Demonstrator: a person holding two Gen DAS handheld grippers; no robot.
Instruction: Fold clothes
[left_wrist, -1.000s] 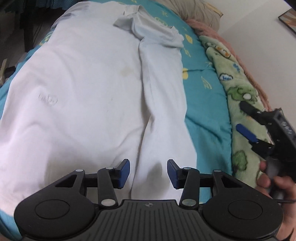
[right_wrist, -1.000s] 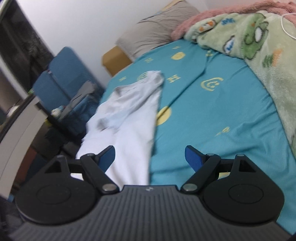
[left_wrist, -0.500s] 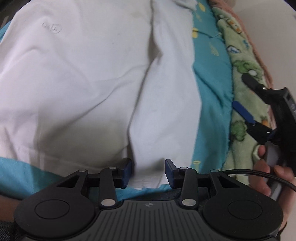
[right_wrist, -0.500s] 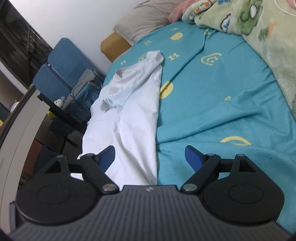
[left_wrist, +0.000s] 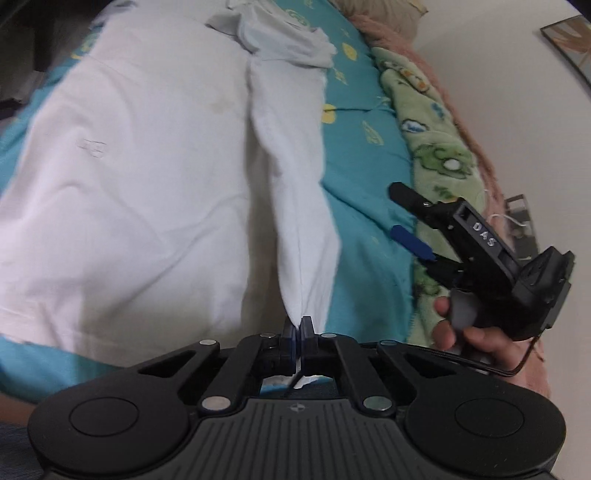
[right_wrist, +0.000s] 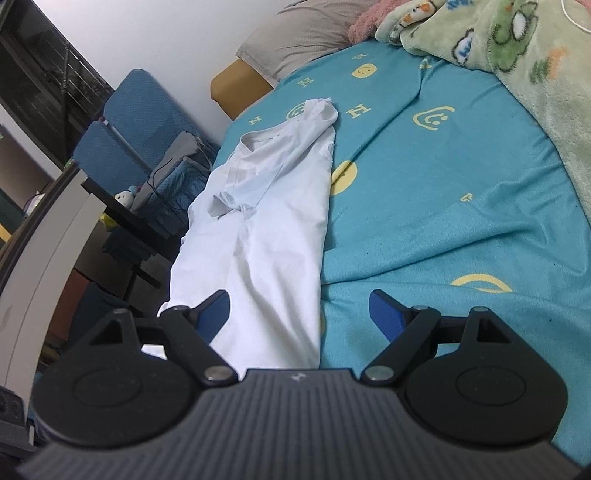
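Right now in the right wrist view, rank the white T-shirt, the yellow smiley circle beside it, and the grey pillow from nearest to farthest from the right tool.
1. White T-shirt: its hem lies just ahead of the open right tool, left of centre.
2. Yellow smiley circle: mid-bed, at the shirt's right edge.
3. Grey pillow: far end, against the wall.

White wall (right_wrist: 177, 33) behind teal-sheeted bed (right_wrist: 443, 206), blue chair (right_wrist: 140, 122) beside it

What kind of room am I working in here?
Most likely a bedroom. The white T-shirt lies on a bed with a teal printed sheet, a grey pillow sits at its head, and a green cartoon fleece blanket is bunched along one side.
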